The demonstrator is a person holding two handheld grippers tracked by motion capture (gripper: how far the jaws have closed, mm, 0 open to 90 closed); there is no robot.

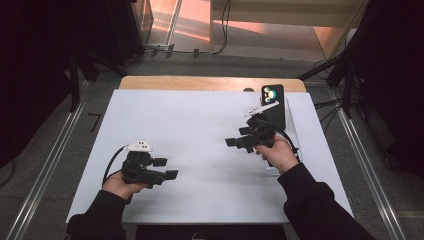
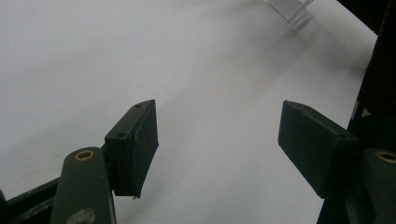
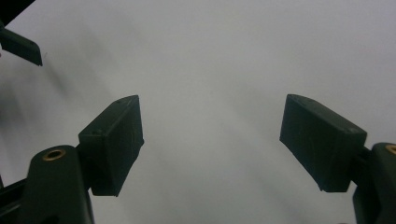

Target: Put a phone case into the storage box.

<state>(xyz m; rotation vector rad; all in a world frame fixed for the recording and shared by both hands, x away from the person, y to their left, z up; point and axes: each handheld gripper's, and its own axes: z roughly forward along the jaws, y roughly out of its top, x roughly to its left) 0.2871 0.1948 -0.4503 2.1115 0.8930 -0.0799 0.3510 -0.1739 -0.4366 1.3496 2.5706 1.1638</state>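
My left gripper (image 1: 166,168) hovers over the white table (image 1: 200,130) at the front left, jaws pointing right. Its own view shows it (image 2: 218,144) open, with bare white surface between the jaws. My right gripper (image 1: 238,137) is held at the right of the table, jaws pointing left toward the middle. It (image 3: 210,142) is open too, nothing between its jaws. Behind the right hand a black phone (image 1: 274,104) stands upright in a clear stand (image 1: 295,131), its camera lenses facing me.
A corner of the clear stand (image 2: 287,8) shows at the top of the left gripper view. The other gripper's jaw tip (image 3: 21,46) shows at the upper left of the right gripper view. Metal rails (image 1: 367,170) run on the floor along both table sides.
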